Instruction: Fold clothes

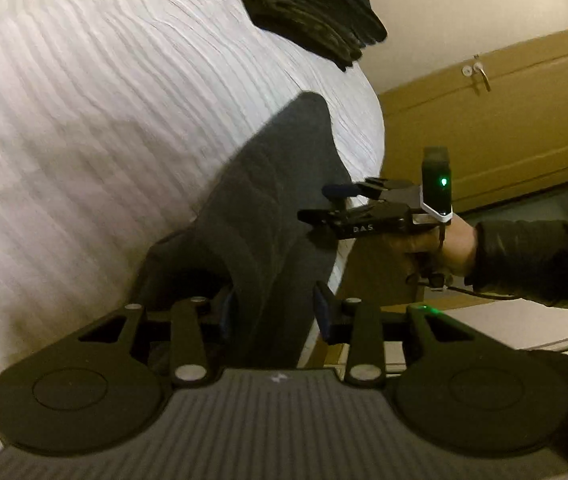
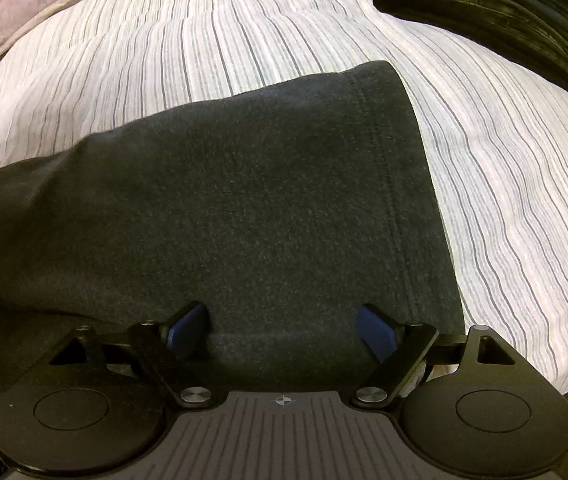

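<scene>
A dark grey fleece garment (image 1: 268, 184) lies on the striped bed cover and hangs over the bed's edge. My left gripper (image 1: 275, 312) is shut on a thick fold of it; the cloth fills the gap between the blue pads. In the right wrist view the same garment (image 2: 244, 180) lies flat, its stitched hem at the right. My right gripper (image 2: 282, 330) points down over the garment's near edge, open wide, with cloth between the pads but not pinched. The left wrist view shows that right gripper (image 1: 321, 204) in a person's hand, at the garment's right side.
A stack of folded dark clothes (image 1: 311, 12) (image 2: 503, 12) sits further back on the bed (image 2: 503, 200). A pink blanket (image 2: 24, 12) lies at the far left. Beyond the bed's edge stands a wooden door (image 1: 503, 120) with a handle (image 1: 479, 72).
</scene>
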`<state>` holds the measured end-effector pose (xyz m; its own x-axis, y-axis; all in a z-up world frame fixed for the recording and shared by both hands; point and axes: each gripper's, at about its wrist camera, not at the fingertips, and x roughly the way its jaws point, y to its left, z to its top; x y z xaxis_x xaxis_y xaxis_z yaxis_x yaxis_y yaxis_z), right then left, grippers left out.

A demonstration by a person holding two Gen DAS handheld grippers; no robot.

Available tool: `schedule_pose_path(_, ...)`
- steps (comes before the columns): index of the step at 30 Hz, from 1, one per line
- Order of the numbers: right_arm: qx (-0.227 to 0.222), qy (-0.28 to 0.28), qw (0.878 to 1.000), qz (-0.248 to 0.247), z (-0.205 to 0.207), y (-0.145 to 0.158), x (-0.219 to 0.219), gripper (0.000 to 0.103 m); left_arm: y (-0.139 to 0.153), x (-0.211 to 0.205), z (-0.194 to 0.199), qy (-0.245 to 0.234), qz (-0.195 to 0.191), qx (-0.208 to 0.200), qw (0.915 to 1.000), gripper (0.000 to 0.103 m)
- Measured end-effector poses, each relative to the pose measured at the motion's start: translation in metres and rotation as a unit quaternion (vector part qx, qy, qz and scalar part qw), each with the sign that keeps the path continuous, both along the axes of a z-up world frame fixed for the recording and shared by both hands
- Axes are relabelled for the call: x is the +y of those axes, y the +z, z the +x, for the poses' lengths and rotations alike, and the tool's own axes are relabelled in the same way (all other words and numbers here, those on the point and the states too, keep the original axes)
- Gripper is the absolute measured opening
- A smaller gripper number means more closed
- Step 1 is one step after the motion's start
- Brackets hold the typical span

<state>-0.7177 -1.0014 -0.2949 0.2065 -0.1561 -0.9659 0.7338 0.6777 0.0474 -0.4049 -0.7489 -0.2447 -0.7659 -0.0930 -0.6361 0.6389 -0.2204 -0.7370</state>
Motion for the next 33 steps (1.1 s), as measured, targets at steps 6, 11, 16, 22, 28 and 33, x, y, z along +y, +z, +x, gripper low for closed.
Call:
schedule_pose_path(6, 0.005, -0.002, 1.0, -0.007, -0.004, 0.002, 0.007, 0.086, -0.009, -0.024, 0.044, 0.016, -0.069, -0.113, 0.991, 0.037)
schedule_pose_path(11, 0.006, -0.002, 1.0, -0.01, -0.009, 0.005, 0.012, 0.086, -0.028, -0.036, -0.001, -0.142, -0.169, -0.132, 0.9662, 0.037)
schedule_pose_path(16, 0.006, -0.007, 1.0, -0.016, -0.008, 0.006, 0.016, 0.087, -0.046, -0.035, -0.044, -0.225, -0.192, -0.117, 0.9481, 0.038)
schedule_pose_path(22, 0.001, -0.01, 1.0, -0.021, -0.014, 0.009, 0.023, 0.087, -0.049, -0.068, -0.007, -0.12, -0.175, -0.156, 0.9646, 0.031)
schedule_pose_path(28, -0.002, -0.015, 1.0, -0.025, -0.019, 0.011, 0.031, 0.088, -0.041, -0.09, 0.036, -0.053, -0.168, -0.189, 0.9661, 0.014)
schedule_pose_path(33, -0.007, -0.023, 0.999, -0.029, -0.022, 0.012, 0.04, 0.092, -0.005, -0.073, 0.031, -0.059, -0.166, -0.131, 0.9755, 0.018)
